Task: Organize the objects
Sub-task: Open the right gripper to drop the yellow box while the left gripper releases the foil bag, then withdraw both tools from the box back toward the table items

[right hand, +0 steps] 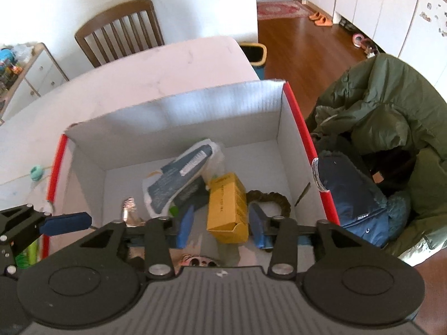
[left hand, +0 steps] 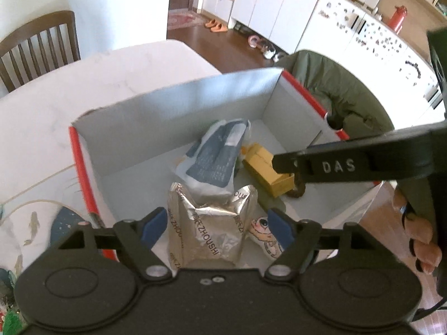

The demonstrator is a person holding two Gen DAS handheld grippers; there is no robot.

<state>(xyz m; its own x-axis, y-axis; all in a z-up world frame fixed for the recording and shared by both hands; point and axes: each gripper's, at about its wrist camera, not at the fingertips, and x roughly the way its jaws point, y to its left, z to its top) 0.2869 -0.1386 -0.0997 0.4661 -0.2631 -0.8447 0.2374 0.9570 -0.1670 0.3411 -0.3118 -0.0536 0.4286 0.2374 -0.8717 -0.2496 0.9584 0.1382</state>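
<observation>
An open white cardboard box (left hand: 173, 106) with red outer edges stands on the table. Inside lie a white and navy bag (left hand: 215, 159), a yellow carton (left hand: 265, 167), a silver foil pouch (left hand: 206, 229), a cartoon-printed packet (left hand: 264, 234) and a brown braided ring (right hand: 275, 198). My left gripper (left hand: 218, 227) is open above the box's near side, with the foil pouch below its blue pads. My right gripper (right hand: 220, 229) is open over the yellow carton (right hand: 227, 209), touching nothing. Its black finger (left hand: 335, 164) reaches in from the right in the left wrist view.
The box sits on a white marble table (right hand: 139, 75) with a wooden chair (right hand: 120, 30) behind it. A green coat (right hand: 391, 106) and a navy garment (right hand: 349, 195) lie on a seat right of the box. A teal ball (right hand: 37, 173) lies left of the box. A hand (left hand: 419, 237) grips the right tool.
</observation>
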